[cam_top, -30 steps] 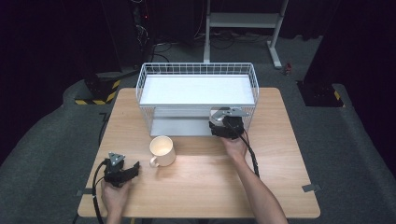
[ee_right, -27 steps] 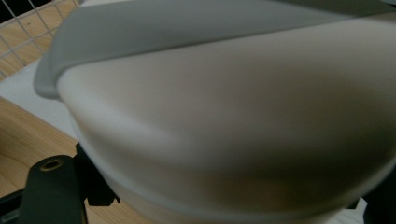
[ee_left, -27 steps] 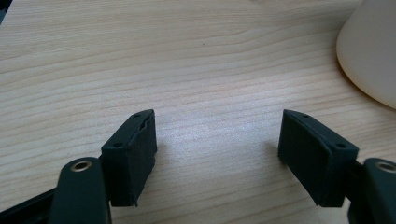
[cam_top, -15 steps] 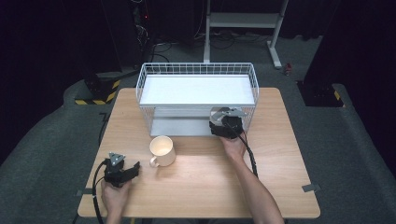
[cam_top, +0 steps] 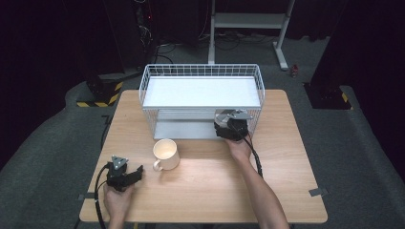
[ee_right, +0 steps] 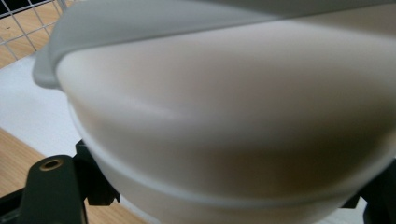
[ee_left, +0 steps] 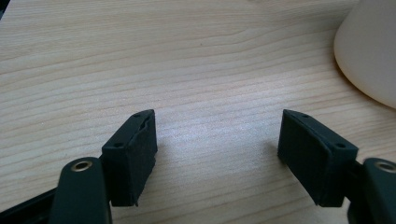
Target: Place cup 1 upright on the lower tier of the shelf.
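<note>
My R gripper [cam_top: 228,128] clamped on cream cup [ee_right: 224,140] at wire rack [cam_top: 200,71] lower shelf mouth, front right; cup points into rack. L gripper [ee_left: 217,154] wide, empty, nr mug [cam_top: 165,153], far from rack.

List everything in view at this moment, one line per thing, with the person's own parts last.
Table: one, light wood, centre of the high view.
Wire rack: one, white, two white shelves, at the table's far edge.
Mug: one, cream, upright on the table in front of the rack, handle toward the person.
Pale rounded vessel: one, cream, close before the right claw's jaws at the lower shelf; what kind, I cannot tell.
Stand: one, grey metal, on the floor behind the table.
Left claw: one, black, jaws open over bare wood, left of the mug.
Right claw: one, black, at the rack's lower shelf; grip unclear.
Forearms: two, entering from the bottom edge.
</note>
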Tool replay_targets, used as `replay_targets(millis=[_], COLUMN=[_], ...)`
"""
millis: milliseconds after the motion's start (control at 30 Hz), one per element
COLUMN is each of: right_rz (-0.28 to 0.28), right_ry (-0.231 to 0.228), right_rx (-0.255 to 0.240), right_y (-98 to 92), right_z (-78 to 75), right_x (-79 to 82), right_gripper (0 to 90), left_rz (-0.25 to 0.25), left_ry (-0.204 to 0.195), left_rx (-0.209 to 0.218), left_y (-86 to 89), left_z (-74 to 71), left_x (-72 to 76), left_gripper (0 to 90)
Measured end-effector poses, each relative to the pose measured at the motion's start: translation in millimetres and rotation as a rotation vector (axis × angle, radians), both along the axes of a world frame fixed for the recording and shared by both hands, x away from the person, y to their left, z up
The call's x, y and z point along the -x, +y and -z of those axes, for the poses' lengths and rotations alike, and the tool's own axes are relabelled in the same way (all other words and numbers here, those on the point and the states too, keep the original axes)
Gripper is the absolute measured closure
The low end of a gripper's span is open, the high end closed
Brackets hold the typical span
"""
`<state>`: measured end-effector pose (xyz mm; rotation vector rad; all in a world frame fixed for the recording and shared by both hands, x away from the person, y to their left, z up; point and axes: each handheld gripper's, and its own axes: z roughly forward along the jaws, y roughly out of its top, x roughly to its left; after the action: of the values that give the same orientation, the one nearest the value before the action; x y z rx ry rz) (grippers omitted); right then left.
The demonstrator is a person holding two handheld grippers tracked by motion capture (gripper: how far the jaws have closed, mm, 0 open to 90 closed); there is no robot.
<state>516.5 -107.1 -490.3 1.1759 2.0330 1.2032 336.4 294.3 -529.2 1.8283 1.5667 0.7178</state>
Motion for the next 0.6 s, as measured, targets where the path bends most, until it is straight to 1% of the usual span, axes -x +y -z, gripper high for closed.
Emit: replay_targets(millis=[200, 233, 267, 367, 467, 500, 533, 567, 600], right_rz=[0.002, -0.005, -0.011, -0.004, 0.000, -0.002, -0.003, -0.001, -0.001], right_ry=[0.003, -0.007, 0.010, 0.006, -0.005, -0.014, -0.024, -0.025, -0.025], right_rx=[-0.007, 0.001, 0.016, 0.023, -0.003, 0.002, -0.006, -0.017, -0.017], right_y=[0.3, -0.7, 1.2, 2.3, 1.8, 2.0, 1.9, 1.6, 1.6], right_z=[0.6, 0.8, -2.1, -1.9, 0.8, 1.5, 2.7, 3.6, 3.6], right_x=[-1.2, -3.1, -7.0, -10.2, -12.4, -13.0, -14.5, -15.2, -15.2], right_gripper=[18.9, 18.9, 18.9, 18.9, 18.8, 18.8, 18.8, 18.8, 18.8], left_rz=[-0.001, 0.000, 0.000, 0.000, 0.000, 0.000, 0.001, 0.001, 0.001], left_ry=[0.001, 0.003, 0.005, 0.005, 0.005, 0.005, 0.005, 0.005, 0.005], left_rx=[0.001, 0.001, 0.001, 0.001, 0.001, 0.001, 0.001, 0.001, 0.001], left_y=[-0.2, -0.3, -0.5, -0.5, -0.5, -0.5, -0.5, -0.5, -0.5], left_z=[0.0, -0.1, -0.2, -0.2, -0.2, -0.2, -0.2, -0.2, -0.2], left_x=[0.1, 0.3, 0.4, 0.5, 0.5, 0.5, 0.5, 0.5, 0.5], left_gripper=[28.7, 28.8, 28.8, 28.7, 28.8, 28.7, 28.8, 28.8, 28.8])
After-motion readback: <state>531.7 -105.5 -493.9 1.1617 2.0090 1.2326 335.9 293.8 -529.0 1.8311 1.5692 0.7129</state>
